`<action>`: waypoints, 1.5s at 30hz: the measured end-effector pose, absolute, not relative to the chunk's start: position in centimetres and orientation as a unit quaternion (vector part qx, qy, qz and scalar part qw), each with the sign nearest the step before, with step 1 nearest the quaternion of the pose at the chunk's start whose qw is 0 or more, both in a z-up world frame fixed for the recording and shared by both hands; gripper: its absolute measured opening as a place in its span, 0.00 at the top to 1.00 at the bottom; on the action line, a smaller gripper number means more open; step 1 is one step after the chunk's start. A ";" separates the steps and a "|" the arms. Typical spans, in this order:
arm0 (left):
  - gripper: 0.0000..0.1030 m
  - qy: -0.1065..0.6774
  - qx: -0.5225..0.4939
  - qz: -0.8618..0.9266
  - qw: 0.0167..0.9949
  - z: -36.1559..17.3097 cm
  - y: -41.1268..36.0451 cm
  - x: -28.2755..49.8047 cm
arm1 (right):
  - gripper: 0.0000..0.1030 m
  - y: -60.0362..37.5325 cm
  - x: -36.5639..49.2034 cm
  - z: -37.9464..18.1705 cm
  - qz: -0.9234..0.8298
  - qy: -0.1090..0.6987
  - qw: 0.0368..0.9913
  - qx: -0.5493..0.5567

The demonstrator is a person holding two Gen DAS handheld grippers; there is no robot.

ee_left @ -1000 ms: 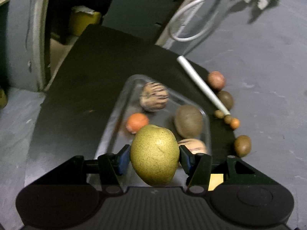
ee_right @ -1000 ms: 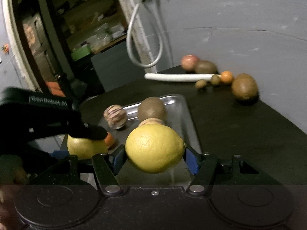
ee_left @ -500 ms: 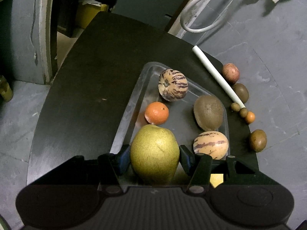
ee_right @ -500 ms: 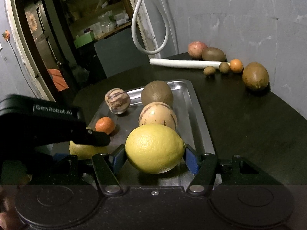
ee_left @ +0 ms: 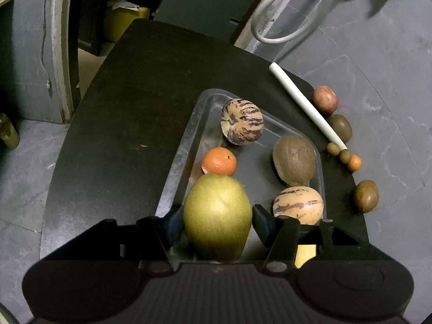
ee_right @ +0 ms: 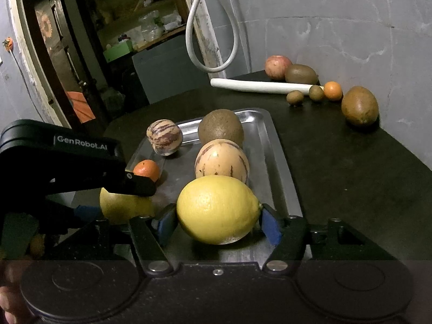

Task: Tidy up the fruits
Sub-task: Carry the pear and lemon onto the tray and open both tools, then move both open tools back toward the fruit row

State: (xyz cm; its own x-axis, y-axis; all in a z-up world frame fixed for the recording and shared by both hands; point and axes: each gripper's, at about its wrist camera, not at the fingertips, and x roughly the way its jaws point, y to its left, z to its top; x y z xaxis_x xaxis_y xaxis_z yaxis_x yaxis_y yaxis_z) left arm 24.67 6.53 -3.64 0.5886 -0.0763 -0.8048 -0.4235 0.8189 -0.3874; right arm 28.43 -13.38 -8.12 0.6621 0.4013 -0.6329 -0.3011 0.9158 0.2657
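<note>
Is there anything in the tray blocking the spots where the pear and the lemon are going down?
Nothing visible. The pear and lemon already sit at the tray's near end, each between a tool's just-opened pads. The tangerine and striped melon lie just behind.

A white tube [ee_left: 307,105] is laid on the dark table [ee_left: 129,113] along its far right edge. A looped white hose [ee_right: 213,29] is hung by the doorway beyond the far edge. A yellow container [ee_left: 121,24] is seen past the far left corner.
</note>
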 end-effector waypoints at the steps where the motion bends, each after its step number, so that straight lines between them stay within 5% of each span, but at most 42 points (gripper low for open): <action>1: 0.35 0.442 -0.283 0.099 0.845 -3.6 6.6 24.6 | 0.25 -13.4 28.4 -8.1 0.194 0.363 0.909 0.067; 5: 0.19 0.437 -0.271 0.083 0.854 -2.9 6.1 24.1 | 0.19 -13.4 27.9 -7.4 0.195 0.358 0.911 0.059; 16: 0.01 0.397 -0.233 0.068 0.885 1.0 6.4 18.7 | 0.02 -14.3 23.2 -4.0 0.204 0.314 0.927 0.012; 29: 0.01 0.416 -0.151 0.063 0.894 1.7 6.3 10.6 | 0.01 -17.2 16.9 -2.6 0.172 0.342 0.923 -0.044; 45: 0.01 0.463 -0.109 -0.021 0.879 0.2 0.9 10.2 | 0.01 -24.2 15.4 -1.8 0.028 0.332 0.943 0.008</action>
State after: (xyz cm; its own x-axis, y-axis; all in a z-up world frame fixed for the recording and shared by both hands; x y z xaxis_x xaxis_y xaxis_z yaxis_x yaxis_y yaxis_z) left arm 10.19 0.89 0.17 0.5695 -0.1385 -0.8103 -0.0645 0.9751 -0.2120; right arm 15.44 -24.20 -1.78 0.7779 0.0588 -0.6256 -0.0479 0.9983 0.0344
